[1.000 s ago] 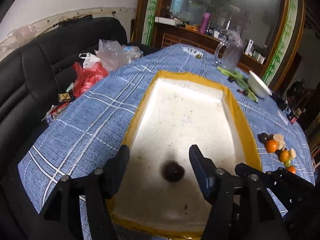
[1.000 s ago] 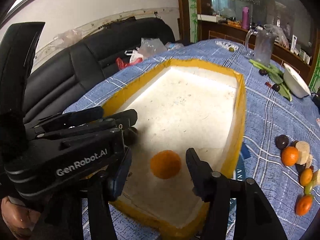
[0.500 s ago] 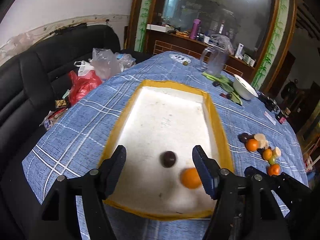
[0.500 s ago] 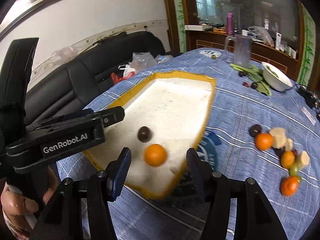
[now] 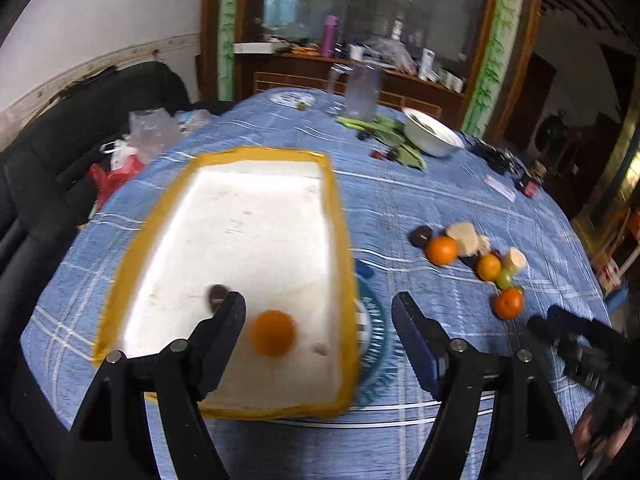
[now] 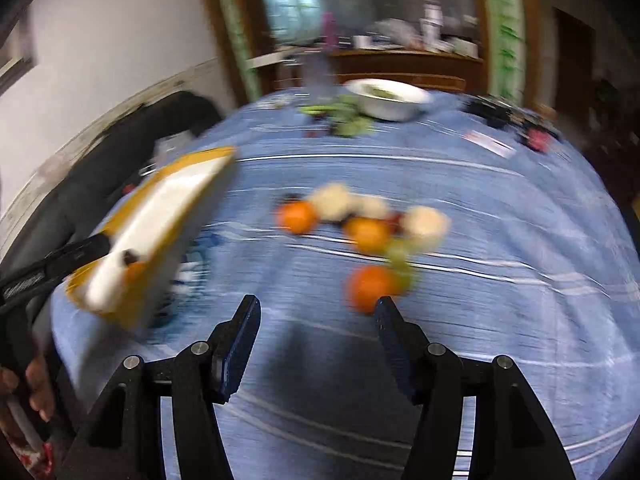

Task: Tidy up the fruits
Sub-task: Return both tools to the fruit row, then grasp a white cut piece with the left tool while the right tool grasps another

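an orange [image 5: 273, 333] and a dark fruit [image 5: 216, 297] are sitting in the tray [image 5: 340, 240]. the left gripper [image 5: 319, 310], empty, has just been widening. right gripper [image 6: 316, 312] is gaping empty, seemingly heading for the loose fruit pile [image 6: 366, 232]; next, probably centring on the nearest orange [image 6: 370, 288].

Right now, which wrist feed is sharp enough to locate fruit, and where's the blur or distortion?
Left wrist view: mostly sharp; the round orange fruit in the yellow-rimmed white foam tray reads cleanly, with slight smear at the tray edges and fisheye bending of the blue checked tablecloth. Right wrist view: heavy sideways motion blur; the loose fruit cluster on the cloth is streaked, only the gripper fingers look crisp.
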`<act>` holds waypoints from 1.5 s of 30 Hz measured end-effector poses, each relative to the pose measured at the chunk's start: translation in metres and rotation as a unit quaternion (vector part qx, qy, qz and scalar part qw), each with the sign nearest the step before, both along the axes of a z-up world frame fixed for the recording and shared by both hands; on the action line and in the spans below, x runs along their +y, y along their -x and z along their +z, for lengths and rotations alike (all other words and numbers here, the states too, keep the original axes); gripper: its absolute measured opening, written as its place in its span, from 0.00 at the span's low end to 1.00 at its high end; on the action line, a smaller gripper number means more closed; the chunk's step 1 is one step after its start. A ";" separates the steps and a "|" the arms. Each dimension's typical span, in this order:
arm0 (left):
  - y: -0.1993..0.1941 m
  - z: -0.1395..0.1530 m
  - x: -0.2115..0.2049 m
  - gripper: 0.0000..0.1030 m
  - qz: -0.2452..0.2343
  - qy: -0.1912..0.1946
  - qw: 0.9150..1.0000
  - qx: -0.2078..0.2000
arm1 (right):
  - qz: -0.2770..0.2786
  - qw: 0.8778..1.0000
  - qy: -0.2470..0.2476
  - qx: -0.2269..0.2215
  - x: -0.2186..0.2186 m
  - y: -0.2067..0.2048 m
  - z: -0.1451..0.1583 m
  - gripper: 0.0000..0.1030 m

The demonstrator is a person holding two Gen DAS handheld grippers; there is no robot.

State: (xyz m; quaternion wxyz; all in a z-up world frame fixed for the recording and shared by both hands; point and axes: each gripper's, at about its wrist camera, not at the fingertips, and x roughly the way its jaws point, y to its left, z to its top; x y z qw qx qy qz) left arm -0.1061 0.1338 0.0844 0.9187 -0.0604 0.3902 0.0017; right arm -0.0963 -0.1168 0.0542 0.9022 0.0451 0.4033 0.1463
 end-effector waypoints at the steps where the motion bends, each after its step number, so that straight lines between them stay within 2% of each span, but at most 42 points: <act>1: -0.003 -0.002 -0.009 0.73 -0.010 -0.002 1.000 0.005 | -0.019 1.000 -0.001 0.006 -0.016 -0.003 -0.003 0.62; 6: -0.019 -0.012 -0.045 0.72 -0.054 -0.006 0.998 0.021 | -0.054 0.998 -0.009 0.020 -0.052 -0.012 -0.007 0.62; 13: -0.035 -0.026 -0.081 0.72 -0.099 -0.017 0.994 0.042 | -0.030 0.999 -0.014 0.038 -0.042 -0.023 -0.021 0.62; 16: -0.044 -0.030 -0.087 0.72 -0.106 -0.013 0.993 0.050 | -0.048 0.998 -0.018 0.031 -0.048 -0.034 -0.017 0.62; 21: -0.072 -0.023 -0.102 0.72 -0.121 -0.008 0.992 0.025 | -0.068 0.997 -0.035 0.016 -0.060 -0.064 -0.007 0.61; 28: -0.117 -0.031 -0.141 0.66 -0.195 -0.035 0.980 0.013 | -0.058 0.997 -0.042 0.031 -0.053 -0.097 -0.024 0.61; 29: -0.122 -0.034 -0.145 0.66 -0.203 -0.039 0.978 0.013 | -0.054 0.997 -0.044 0.034 -0.052 -0.099 -0.027 0.58; 31: -0.133 -0.042 -0.150 0.66 -0.213 -0.042 0.976 0.025 | -0.053 0.997 -0.040 0.042 -0.052 -0.103 -0.033 0.53; 33: -0.147 -0.052 -0.151 0.66 -0.216 -0.034 0.975 0.044 | -0.051 0.996 -0.054 0.052 -0.058 -0.106 -0.038 0.52; 35: -0.154 -0.056 -0.148 0.64 -0.216 -0.023 0.975 0.046 | -0.053 0.993 -0.081 0.060 -0.068 -0.108 -0.041 0.50; 38: -0.159 -0.057 -0.147 0.42 -0.225 -0.011 0.973 0.052 | -0.058 0.991 -0.102 0.057 -0.074 -0.108 -0.039 0.46; 42: -0.158 -0.059 -0.146 0.41 -0.234 -0.002 0.971 0.051 | -0.067 0.991 -0.105 0.045 -0.079 -0.104 -0.033 0.42; 45: -0.165 -0.059 -0.137 0.41 -0.215 0.016 0.975 0.057 | -0.086 0.990 -0.103 0.032 -0.087 -0.102 -0.028 0.42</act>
